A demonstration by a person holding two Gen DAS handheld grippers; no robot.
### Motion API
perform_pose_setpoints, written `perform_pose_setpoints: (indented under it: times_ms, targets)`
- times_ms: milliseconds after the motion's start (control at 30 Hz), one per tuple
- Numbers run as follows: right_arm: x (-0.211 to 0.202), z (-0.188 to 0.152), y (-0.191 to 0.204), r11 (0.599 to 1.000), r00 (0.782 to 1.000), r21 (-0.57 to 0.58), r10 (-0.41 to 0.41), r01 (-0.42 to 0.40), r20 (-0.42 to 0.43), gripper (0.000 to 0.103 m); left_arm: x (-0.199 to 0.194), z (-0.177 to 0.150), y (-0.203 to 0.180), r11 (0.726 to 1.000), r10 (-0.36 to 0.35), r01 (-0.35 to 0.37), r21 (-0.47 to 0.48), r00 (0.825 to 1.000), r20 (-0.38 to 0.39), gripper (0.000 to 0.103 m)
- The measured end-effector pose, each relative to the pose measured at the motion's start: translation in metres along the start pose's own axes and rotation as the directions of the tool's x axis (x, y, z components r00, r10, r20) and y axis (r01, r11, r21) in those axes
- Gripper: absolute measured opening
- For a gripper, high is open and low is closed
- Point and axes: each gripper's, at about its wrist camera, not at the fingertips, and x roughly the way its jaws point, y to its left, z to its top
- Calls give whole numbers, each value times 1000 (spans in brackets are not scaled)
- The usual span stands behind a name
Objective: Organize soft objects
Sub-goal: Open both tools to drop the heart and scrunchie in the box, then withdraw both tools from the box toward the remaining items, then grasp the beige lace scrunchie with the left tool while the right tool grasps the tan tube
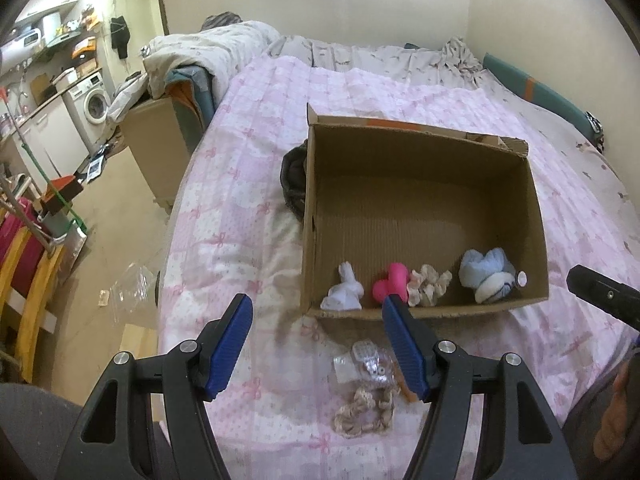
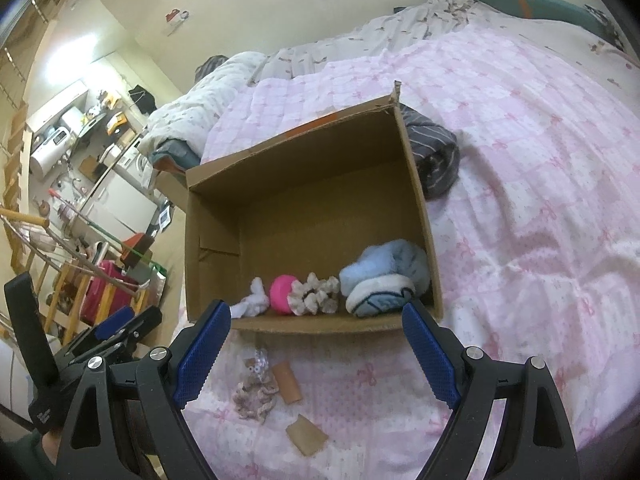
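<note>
The left gripper (image 1: 316, 320) is hanging over the pink quilt (image 1: 248, 184) with its blue pads standing apart and nothing between them. The right gripper (image 2: 316, 320) is hovering likewise, jaws spread wide and empty, its tips just short of the near wall of the cardboard box (image 2: 312, 326).

On the quilt below the grippers, outside the box, a beige scrunchie (image 1: 366, 410) is lying beside a small clear plastic bag (image 1: 362, 364) of bits. In the right wrist view a short cardboard tube (image 2: 287, 382) and a scrap of cardboard (image 2: 307, 436) are resting near it.

The box (image 1: 420, 184) is sitting open on the bed. Four soft things are lining up along its near wall: a white sock (image 1: 344, 290) at the left, a pink ball (image 1: 390, 284) next to it, a cream scrunchie (image 1: 430, 284) touching the ball, and a light blue slipper (image 1: 486, 274) in the right corner. The rest of the box floor is showing bare cardboard.

A dark striped garment (image 2: 434, 156) is bunching against the box's outer side wall.
</note>
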Motion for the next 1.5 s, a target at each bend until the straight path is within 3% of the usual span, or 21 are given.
perform_pose_setpoints:
  times_ms: [167, 467, 533, 633, 733, 800, 933, 1067, 1167, 1300, 1500]
  targets:
    - [-4, -6, 1, 1000, 1000, -3, -13, 13, -7, 93, -3, -8, 6, 1000, -20, 20, -23, 999, -30, 64]
    - [-4, -16, -8, 999, 998, -5, -45, 45, -44, 93, 14, -22, 22, 996, 17, -26, -81, 994, -111, 64]
    - [1, -18, -14, 998, 996, 22, -50, 52, -70, 93, 22, -25, 25, 995, 14, -29, -93, 988, -154, 64]
    - [18, -22, -25, 995, 986, 71, -61, 73, -158, 93, 34, -28, 29, 990, -47, 15, -143, 974, -221, 64]
    - [41, -32, -30, 992, 961, 79, -77, 102, -267, 84, 42, -32, 31, 983, -83, 35, -183, 961, -265, 64]
    - [55, -39, -27, 995, 941, 72, -41, 69, -336, 73, 47, -34, 31, 982, -81, 27, -188, 956, -282, 64]
    - [82, -61, 4, 999, 885, -49, -17, -7, -465, 72, 53, -36, 32, 979, -75, 13, -203, 949, -305, 64]
    - [105, -90, 45, 951, 846, -309, -172, 9, -505, 72, 54, -36, 37, 979, -48, -18, -204, 948, -314, 64]
    - [120, -106, 57, 921, 816, -388, -206, -24, -540, 70, 57, -38, 42, 976, -44, -30, -218, 943, -329, 64]
    - [127, -117, 61, 901, 792, -434, -245, -27, -559, 36, 65, -42, 40, 976, -48, -34, -216, 930, -363, 64]
    - [116, -111, 60, 899, 814, -436, -215, -52, -540, 11, 76, -46, 29, 982, -51, -25, -186, 918, -393, 64]
